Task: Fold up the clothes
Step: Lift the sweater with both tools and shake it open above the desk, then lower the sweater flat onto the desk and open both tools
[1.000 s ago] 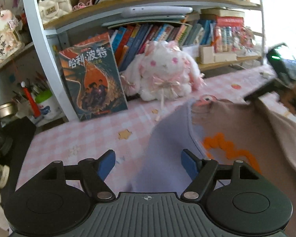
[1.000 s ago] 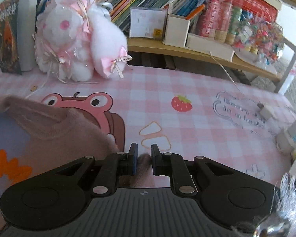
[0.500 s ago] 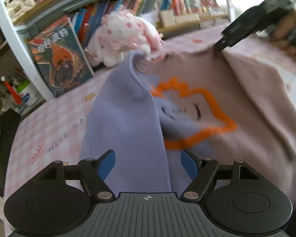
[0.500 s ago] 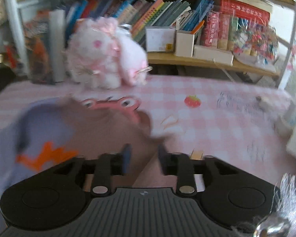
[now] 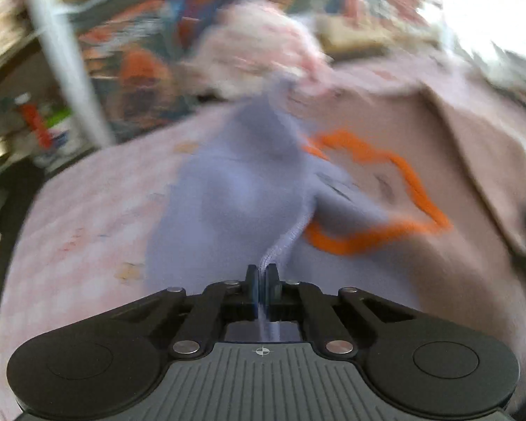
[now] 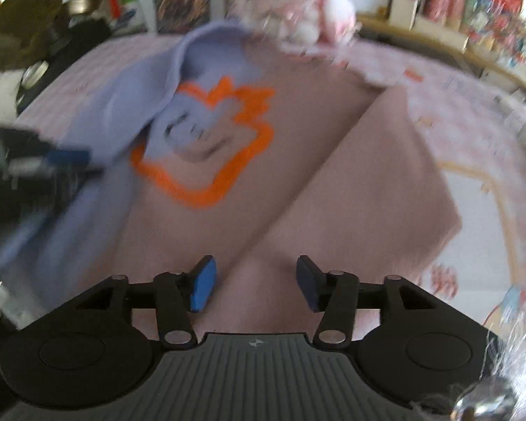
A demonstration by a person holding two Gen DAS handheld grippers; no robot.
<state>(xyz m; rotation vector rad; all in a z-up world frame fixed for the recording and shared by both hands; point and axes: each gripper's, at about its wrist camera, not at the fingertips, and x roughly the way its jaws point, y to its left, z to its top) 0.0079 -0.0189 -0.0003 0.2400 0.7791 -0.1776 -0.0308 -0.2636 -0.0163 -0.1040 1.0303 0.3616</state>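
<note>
Between the left hand-held gripper (image 5: 262, 273) pads the lilac sleeve (image 5: 242, 189) is now clamped, while the right hand-held gripper (image 6: 255, 280), just opened, stands empty over the folded pink side (image 6: 375, 189), so the second fold looks ready.

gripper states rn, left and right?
Left gripper: just closed, shut on the lavender sleeve.
Right gripper: open, jaws just been opening, holding nothing, above the pink sweater.
</note>
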